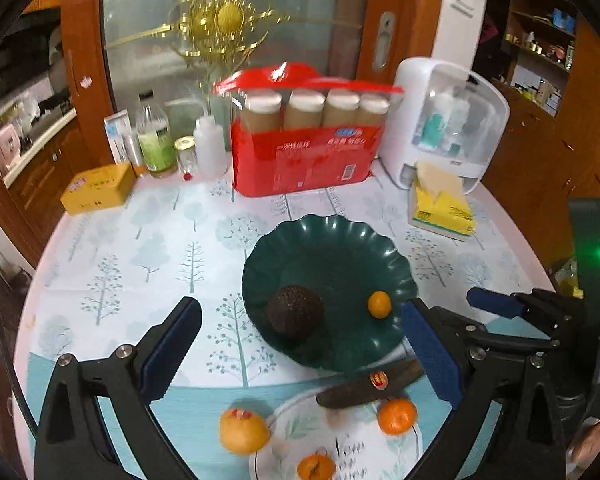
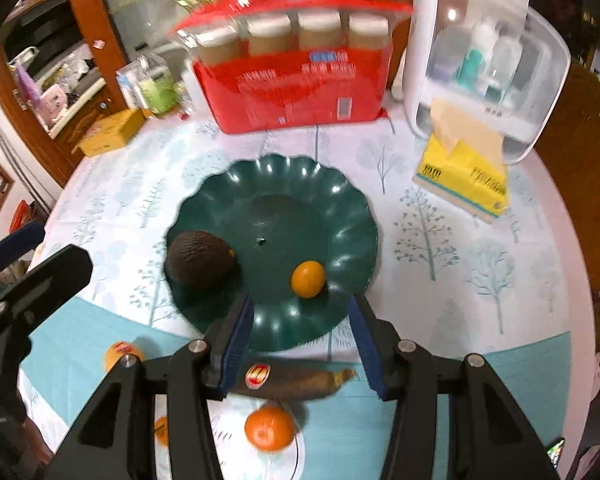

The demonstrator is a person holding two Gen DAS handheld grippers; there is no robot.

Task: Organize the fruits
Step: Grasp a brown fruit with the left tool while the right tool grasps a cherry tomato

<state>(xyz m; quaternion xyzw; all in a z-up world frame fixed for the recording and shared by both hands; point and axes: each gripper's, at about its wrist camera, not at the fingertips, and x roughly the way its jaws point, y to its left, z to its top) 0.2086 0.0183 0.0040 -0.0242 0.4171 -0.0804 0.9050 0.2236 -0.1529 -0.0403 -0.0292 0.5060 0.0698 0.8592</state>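
On a tree-patterned tablecloth [image 1: 140, 240], the left gripper [image 1: 300, 344] hangs spread wide and empty above a dark green scalloped plate [image 1: 340, 248]. An avocado [image 1: 294, 316] and a small kumquat [image 1: 379, 305] lie well apart in that plate. The right gripper [image 2: 302, 340] is partly open, holding nothing. Nearer, a browned banana [image 2: 300, 382] and a tangerine [image 2: 269, 428] wait by a white plate [image 1: 312, 432]. The round fruit could roll if nudged. Only the left view shows a stickered orange [image 1: 244, 430] clearly, plus a second tangerine [image 1: 316, 466].
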